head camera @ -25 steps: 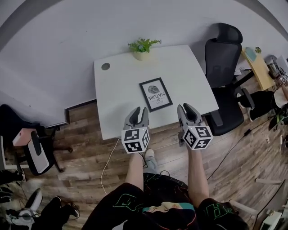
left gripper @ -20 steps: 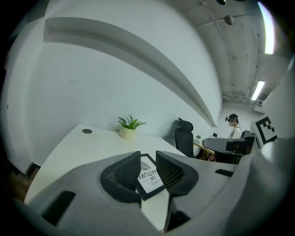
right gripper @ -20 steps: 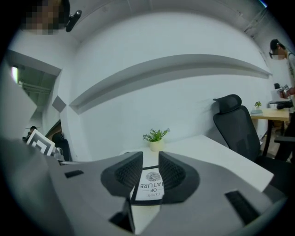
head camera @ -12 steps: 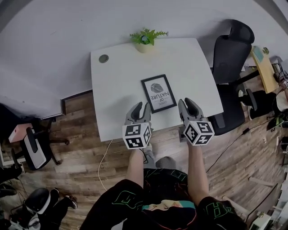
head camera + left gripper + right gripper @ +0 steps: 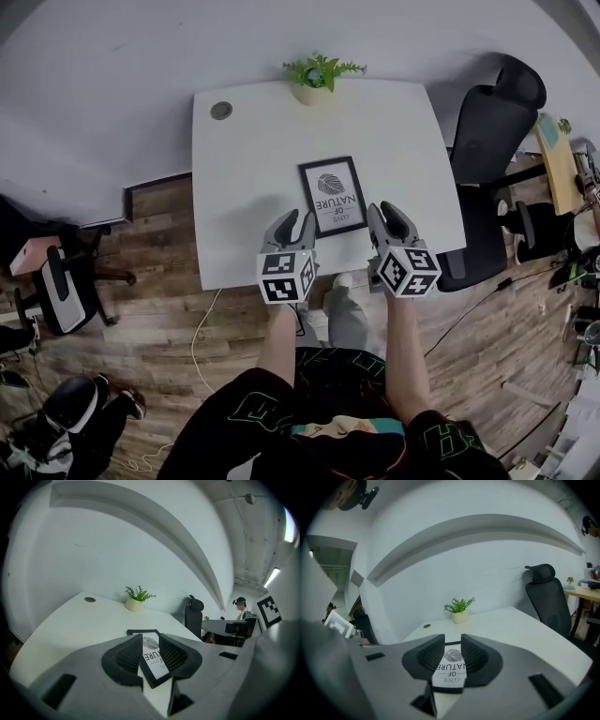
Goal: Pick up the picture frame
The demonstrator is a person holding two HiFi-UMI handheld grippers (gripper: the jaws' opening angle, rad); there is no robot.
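Note:
A black picture frame (image 5: 334, 195) with a white print lies flat on the white desk (image 5: 244, 169), a little right of centre and near the front edge. My left gripper (image 5: 294, 221) hovers over the desk's front edge, just left of the frame's near corner. Its jaws are opening and nothing is between them. My right gripper (image 5: 386, 214) hangs open and empty just right of the frame's near end. Neither touches the frame. Both gripper views look past spread jaws at the picture frame (image 5: 152, 656) (image 5: 451, 667) beyond.
A small potted plant (image 5: 319, 80) stands at the desk's far edge, with a round cable hole (image 5: 221, 111) at the far left corner. A black office chair (image 5: 487, 141) stands right of the desk. More chairs and cables sit on the wooden floor at the left.
Both grippers have come forward and down toward the desk, and now flank the near end of the frame. The frame has not moved.

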